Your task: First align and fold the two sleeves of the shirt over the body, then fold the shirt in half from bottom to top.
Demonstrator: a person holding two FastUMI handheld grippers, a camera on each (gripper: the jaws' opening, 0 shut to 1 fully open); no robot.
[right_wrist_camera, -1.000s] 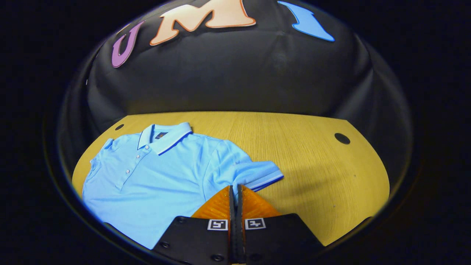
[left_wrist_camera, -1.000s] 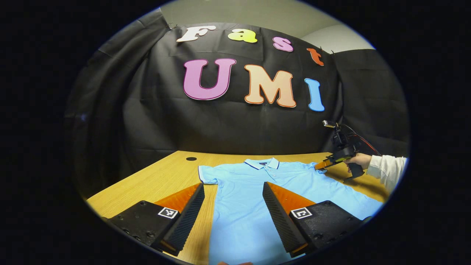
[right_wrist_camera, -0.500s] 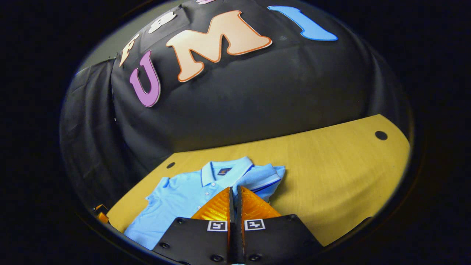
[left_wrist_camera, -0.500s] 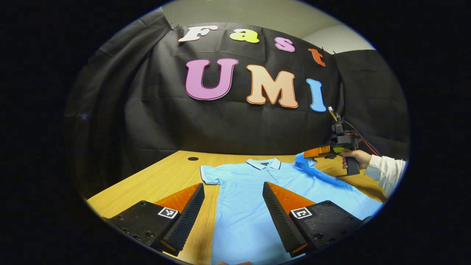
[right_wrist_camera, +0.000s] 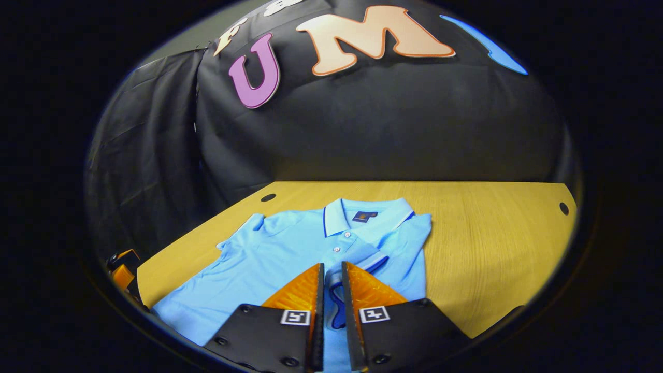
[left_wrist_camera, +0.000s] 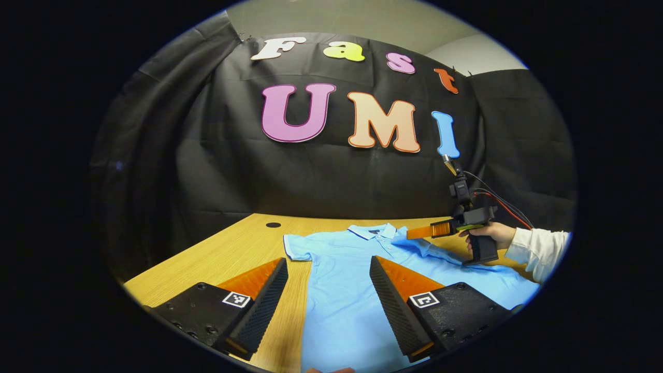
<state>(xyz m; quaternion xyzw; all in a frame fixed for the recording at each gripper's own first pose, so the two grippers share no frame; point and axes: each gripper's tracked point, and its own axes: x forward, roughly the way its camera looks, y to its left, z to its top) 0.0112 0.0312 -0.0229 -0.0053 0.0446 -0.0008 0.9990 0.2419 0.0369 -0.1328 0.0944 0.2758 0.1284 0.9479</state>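
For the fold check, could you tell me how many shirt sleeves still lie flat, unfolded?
1: the left sleeve lies spread on the table; the right sleeve is folded over the body, in the right gripper.

No text can be read here apart from the wall letters. The shirt (right_wrist_camera: pixel 290 248) carries a small dark label (right_wrist_camera: pixel 362 216) inside its collar, with a tiny light mark on it, too small to make out. Each finger of the left hand-held gripper (left_wrist_camera: pixel 328 298) bears a square black-and-white marker (left_wrist_camera: pixel 236 299), a coded pattern and not writing. The right hand-held gripper (right_wrist_camera: pixel 330 295) has the same kind of marker (right_wrist_camera: pixel 293 317) on its fingers.
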